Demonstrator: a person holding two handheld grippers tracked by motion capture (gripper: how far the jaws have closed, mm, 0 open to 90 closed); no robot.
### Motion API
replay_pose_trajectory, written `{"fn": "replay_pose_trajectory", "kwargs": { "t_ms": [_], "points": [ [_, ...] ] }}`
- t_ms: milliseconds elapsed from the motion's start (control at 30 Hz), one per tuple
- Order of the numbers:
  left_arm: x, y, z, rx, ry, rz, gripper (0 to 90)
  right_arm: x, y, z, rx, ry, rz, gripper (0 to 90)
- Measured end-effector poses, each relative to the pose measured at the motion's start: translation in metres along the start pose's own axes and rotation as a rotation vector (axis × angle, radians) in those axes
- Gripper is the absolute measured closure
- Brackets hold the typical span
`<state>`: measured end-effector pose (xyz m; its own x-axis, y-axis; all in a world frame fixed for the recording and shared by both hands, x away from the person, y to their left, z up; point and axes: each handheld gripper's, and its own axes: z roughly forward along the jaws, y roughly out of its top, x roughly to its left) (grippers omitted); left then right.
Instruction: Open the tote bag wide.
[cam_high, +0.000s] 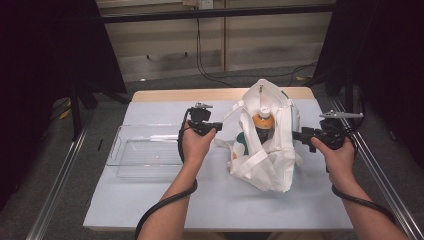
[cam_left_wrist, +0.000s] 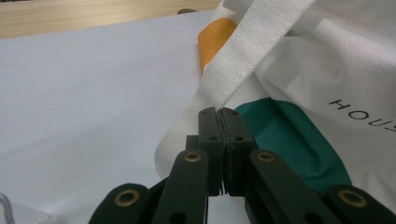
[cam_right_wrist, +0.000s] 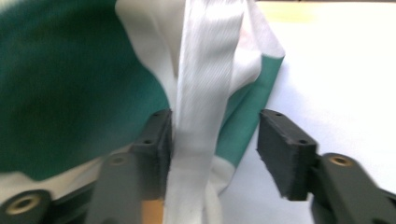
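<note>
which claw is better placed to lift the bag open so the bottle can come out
Left. The left claw is already shut on a white handle strap of the tote bag. The right claw stands open, its strap touching one pad only, so it would need to close first. The bottle stands inside.

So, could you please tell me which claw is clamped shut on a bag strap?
The left claw: it pinches a strap of the white bag, while the right claw stands open.

A lab is shown: black curtains (cam_high: 45, 60), metal rails (cam_high: 60, 175), loose cables (cam_high: 210, 70), and a grey-covered wooden table (cam_high: 210, 200).
</note>
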<state>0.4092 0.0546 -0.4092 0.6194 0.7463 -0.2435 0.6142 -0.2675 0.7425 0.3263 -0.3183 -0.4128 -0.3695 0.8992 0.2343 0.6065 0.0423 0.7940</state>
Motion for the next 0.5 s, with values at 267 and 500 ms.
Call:
{"fn": "replay_pose_trajectory", "kwargs": {
  "t_ms": [267,500],
  "points": [
    [-0.002,0.001,0.003,0.015,-0.003,0.017,88.7,0.003,0.015,-0.005,-0.039,-0.004,-0.018,64.5],
    [0.001,-0.004,0.004,0.028,0.015,0.011,88.6,-0.005,0.005,-0.003,-0.025,-0.016,-0.007,78.7]
  ]
}}
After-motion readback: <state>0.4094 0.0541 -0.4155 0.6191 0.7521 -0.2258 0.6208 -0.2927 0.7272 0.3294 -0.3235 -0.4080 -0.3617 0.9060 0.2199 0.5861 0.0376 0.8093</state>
